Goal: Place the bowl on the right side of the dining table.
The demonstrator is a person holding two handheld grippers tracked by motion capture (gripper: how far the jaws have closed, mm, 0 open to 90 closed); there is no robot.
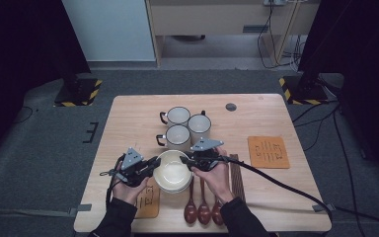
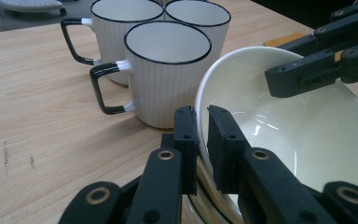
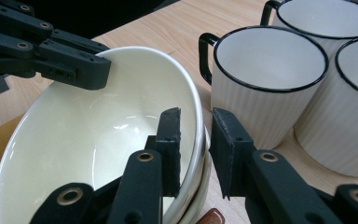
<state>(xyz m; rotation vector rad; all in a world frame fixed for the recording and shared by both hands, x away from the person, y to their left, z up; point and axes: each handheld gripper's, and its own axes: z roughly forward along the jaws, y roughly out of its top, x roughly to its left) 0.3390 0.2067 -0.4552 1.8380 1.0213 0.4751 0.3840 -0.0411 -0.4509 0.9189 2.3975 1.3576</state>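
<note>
A stack of cream bowls (image 1: 171,170) stands near the front middle of the wooden table (image 1: 128,118). My left gripper (image 1: 155,162) is at the stack's left side. In the left gripper view its jaws (image 2: 200,112) are shut on the rim of the top bowl (image 2: 307,135), one inside and one outside. My right gripper (image 1: 183,159) is at the right side of the rim. In the right gripper view it (image 3: 194,114) straddles the top bowl's (image 3: 98,130) rim, and a gap shows beside the outer jaw. A lower bowl's (image 3: 204,179) rim sits under it.
Three white ribbed mugs (image 1: 178,116) with black handles stand just behind the bowls, the nearest mug (image 3: 265,79) close to my right gripper. Several brown spoons (image 1: 197,210) and dark chopsticks (image 1: 236,173) lie front right. An orange mat (image 1: 268,152) lies further right; another mat (image 1: 148,202) lies near my left hand.
</note>
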